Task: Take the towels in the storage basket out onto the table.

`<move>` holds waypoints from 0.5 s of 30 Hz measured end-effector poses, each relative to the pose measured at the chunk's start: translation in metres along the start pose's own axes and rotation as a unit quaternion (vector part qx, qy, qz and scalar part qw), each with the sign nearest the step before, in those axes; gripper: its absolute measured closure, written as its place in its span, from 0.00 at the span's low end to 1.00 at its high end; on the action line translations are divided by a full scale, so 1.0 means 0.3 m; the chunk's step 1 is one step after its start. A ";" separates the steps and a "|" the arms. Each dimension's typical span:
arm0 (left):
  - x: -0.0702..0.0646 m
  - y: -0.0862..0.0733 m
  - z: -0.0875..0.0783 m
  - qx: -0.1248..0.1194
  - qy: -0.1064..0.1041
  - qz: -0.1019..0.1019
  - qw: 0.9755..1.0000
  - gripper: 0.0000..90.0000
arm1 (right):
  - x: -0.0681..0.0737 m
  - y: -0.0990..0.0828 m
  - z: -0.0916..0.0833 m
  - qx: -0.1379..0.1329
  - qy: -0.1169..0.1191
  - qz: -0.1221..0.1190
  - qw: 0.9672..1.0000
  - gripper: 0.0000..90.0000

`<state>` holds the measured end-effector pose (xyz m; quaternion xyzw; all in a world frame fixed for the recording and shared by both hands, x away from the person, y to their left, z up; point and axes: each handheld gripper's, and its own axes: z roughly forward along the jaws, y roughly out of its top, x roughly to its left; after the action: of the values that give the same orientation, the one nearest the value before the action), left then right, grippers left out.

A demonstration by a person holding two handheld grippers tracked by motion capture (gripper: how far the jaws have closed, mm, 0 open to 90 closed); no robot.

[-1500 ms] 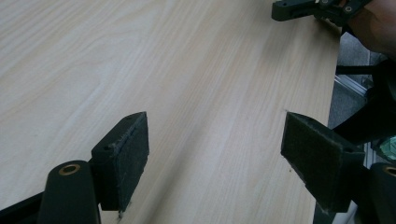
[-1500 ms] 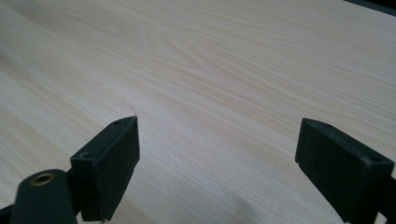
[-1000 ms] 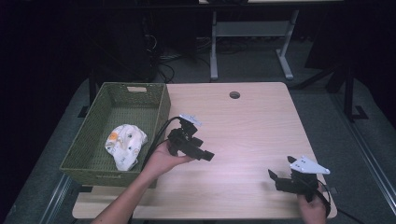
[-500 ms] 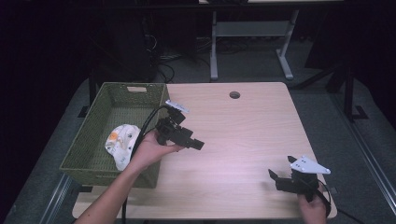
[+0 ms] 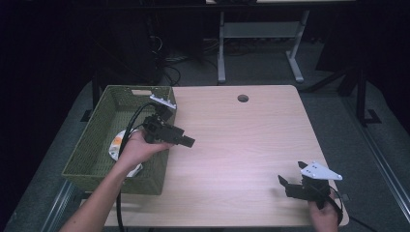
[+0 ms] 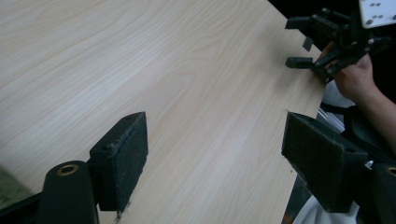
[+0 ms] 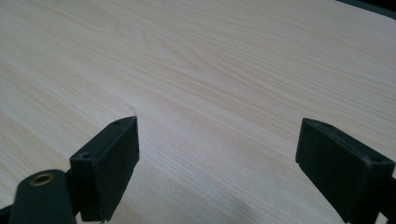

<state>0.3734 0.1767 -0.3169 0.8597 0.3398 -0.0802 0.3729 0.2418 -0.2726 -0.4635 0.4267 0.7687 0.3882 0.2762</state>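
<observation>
A: Where is the left gripper [image 5: 186, 141] now?

B: Over the basket's [image 5: 92, 140] right wall. A second ago it hung further out over the surface [image 5: 241, 140]; it has drawn back toward the basket, and the hand now covers part of the white cloth [image 5: 115, 145] lying inside.

A: Is it carrying anything?

B: No. In the left gripper view its jaws stand well apart with bare wood between them, so the cloth is already in the basket and out of its hold.

A: And the right gripper [image 5: 290, 183]?

B: It has not moved: resting at the near right corner of the surface, jaws apart, nothing between them.

A: So what does that say about the job?

B: I'd judge the cloth is put away. Whether the left gripper means to go back in for it, I can't tell.
</observation>
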 end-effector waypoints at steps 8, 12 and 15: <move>0.044 -0.029 -0.081 -0.010 0.012 -0.013 1.000 0.24 | 0.000 -0.001 0.000 0.002 -0.002 0.001 1.000 0.14; 0.062 -0.044 -0.109 -0.015 0.017 -0.019 1.000 0.25 | 0.002 -0.001 0.003 0.003 -0.002 0.000 1.000 0.14; 0.077 -0.053 -0.127 -0.017 0.022 -0.023 0.999 0.25 | 0.003 -0.001 0.002 0.003 -0.001 0.001 1.000 0.14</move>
<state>0.3760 0.2231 -0.3083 0.8466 0.3692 -0.0638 0.3781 0.2417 -0.2717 -0.4640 0.4284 0.7694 0.3855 0.2755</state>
